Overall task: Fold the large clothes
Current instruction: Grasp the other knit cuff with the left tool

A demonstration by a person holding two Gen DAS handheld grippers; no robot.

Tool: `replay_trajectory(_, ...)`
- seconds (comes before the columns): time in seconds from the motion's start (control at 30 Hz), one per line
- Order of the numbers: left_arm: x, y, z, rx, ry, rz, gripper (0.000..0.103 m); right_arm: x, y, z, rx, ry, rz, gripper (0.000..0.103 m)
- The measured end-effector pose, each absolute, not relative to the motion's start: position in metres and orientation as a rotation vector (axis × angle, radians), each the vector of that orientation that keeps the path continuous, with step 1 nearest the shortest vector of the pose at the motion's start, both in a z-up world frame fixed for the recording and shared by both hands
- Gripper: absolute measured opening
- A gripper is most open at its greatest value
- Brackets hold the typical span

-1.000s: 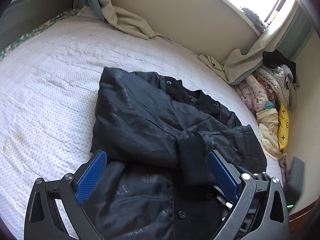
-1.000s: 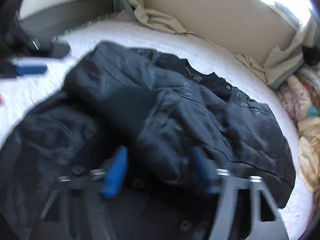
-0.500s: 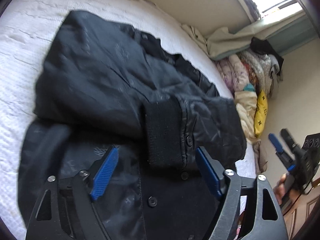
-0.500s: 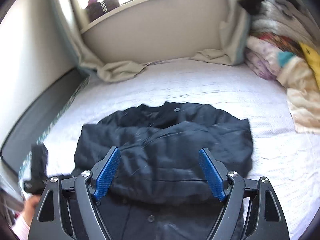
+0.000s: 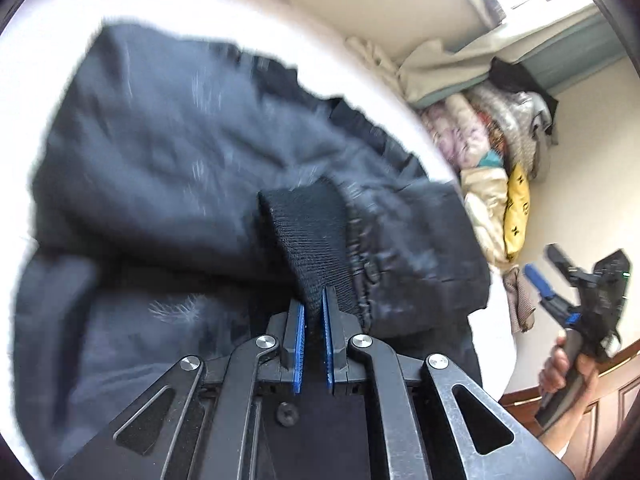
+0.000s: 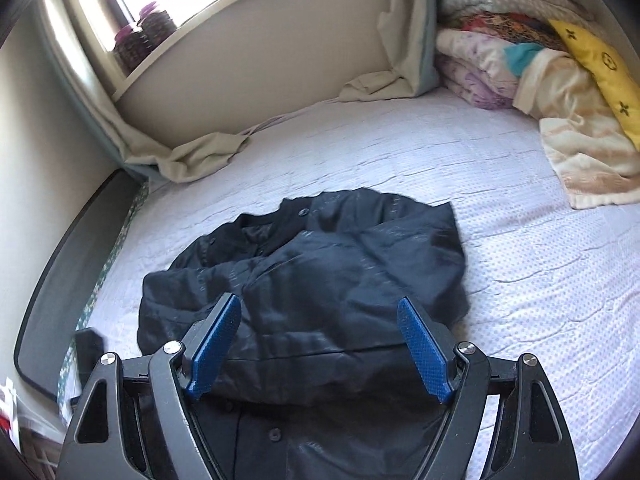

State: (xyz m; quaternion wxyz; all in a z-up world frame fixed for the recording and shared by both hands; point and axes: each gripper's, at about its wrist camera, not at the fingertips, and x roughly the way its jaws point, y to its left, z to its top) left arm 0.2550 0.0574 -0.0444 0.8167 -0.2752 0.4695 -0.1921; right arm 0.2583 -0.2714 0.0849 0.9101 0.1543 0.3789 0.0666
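Note:
A large black jacket (image 5: 168, 168) lies partly folded on the white bed (image 6: 500, 216). One sleeve lies across its body, ending in a ribbed knit cuff (image 5: 312, 232). My left gripper (image 5: 313, 296) is shut on the near edge of that cuff, the blue pads pinching the knit. In the right wrist view the jacket (image 6: 320, 272) lies in front of my right gripper (image 6: 320, 312), which is open and empty, held above its near edge. The right gripper also shows in the left wrist view (image 5: 560, 276), held off the bed to the right.
A pile of folded blankets and clothes with a yellow cushion (image 6: 600, 56) fills the bed's far right corner. Beige curtain ends (image 6: 200, 156) lie along the wall under the window. A dark bed rail (image 6: 72, 264) runs along the left side.
My left gripper has closed on the sleeve cuff; half a second ago it was open above it. The right gripper stays open, held back from the jacket.

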Motion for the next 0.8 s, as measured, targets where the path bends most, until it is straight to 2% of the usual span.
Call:
replay_trajectory(0.23, 0.227, 0.096, -0.005, -0.484, 0.886, -0.242, 0.009, 0.262, -0.294, 0.083, 0.352, 0.775, 0.056, 0.08)
replay_trajectory(0.57, 0.243, 0.116, -0.064, -0.548, 1.096, -0.094, 0.009, 0.275, -0.289, 0.061, 0.343, 0.874, 0.037, 0.08)
replay_trajectory(0.8, 0.243, 0.109, -0.041, -0.451, 1.013, -0.06, 0.012, 0.284, -0.292, 0.052, 0.351, 0.905, 0.053, 0.08)
